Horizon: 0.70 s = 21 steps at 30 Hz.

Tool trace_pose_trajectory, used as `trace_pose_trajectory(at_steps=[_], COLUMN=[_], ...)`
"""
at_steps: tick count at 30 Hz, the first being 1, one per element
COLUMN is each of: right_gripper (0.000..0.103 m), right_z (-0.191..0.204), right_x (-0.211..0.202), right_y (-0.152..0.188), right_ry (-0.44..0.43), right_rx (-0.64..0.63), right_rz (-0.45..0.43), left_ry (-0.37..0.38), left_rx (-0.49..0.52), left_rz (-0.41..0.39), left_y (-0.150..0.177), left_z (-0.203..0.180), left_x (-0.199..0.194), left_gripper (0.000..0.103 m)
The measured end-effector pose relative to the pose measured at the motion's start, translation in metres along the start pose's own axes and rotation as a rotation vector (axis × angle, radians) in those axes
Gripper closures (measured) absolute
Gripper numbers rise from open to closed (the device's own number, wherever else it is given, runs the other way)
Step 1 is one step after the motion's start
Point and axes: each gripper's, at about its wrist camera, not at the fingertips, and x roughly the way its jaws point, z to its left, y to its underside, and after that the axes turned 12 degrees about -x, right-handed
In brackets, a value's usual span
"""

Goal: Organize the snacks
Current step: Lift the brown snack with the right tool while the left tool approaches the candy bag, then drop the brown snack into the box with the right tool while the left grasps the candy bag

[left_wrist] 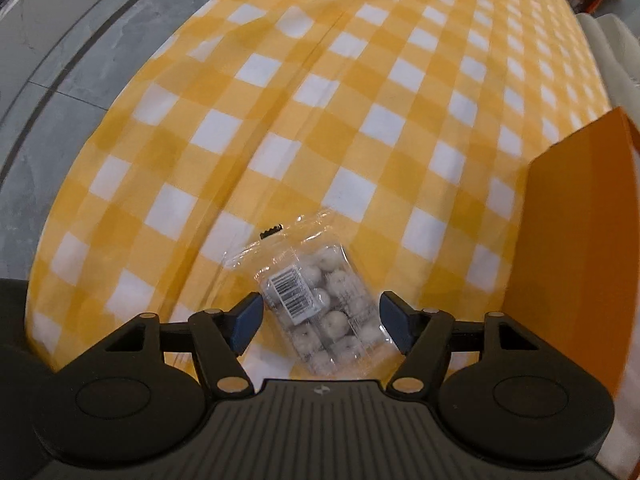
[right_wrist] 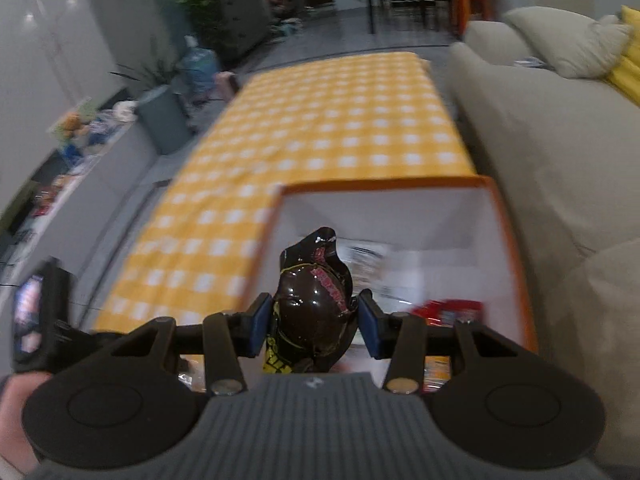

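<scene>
Left jaws open over a clear pack, right jaws gripping a dark pouch above the box.

My left gripper has its jaws spread wide, straddling a clear snack pack of pale round pieces with a barcode label; it lies flat on the yellow-checked tabletop, pads not touching it. Orange box stands just to its right. My right gripper is clamped on a glossy dark brown snack pouch, held over the box's white interior; red packets lie inside, blurred.
</scene>
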Motion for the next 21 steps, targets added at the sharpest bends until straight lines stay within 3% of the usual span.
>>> trace_pose_trajectory(at_steps=[10,12,14,16,18,20,21], right_gripper=[0.058,0.058,0.058,0.058,0.058,0.057,0.057], right_z=[-0.032,-0.038,-0.044,-0.049,-0.054,-0.058,-0.059], right_x=[-0.004,-0.007,-0.008,-0.01,-0.013,-0.014,-0.014], right_y=[0.005,0.007,0.008,0.009,0.01,0.011,0.012], right_ry=[-0.009,-0.003,0.009,0.021,0.037,0.049,0.053], right_rx=[0.058,0.074,0.088,0.102,0.114,0.122,0.127], right_rz=[-0.031,-0.027,-0.026,-0.025,-0.027,-0.027,-0.026], left_ry=[-0.08,-0.096,-0.121,-0.113,-0.1,-0.084,-0.079], left_rx=[0.022,0.032,0.041,0.027,0.032,0.049,0.056], left_rz=[-0.066,-0.079,-0.101,-0.113,-0.116,-0.13,-0.134], left_y=[0.009,0.011,0.012,0.012,0.013,0.015,0.016], left_z=[-0.018,-0.022,-0.025,-0.024,-0.023,-0.023,-0.024], left_x=[0.006,0.007,0.01,0.011,0.011,0.008,0.006], left_gripper=[0.026,0.023,0.011,0.009,0.012,0.031,0.032])
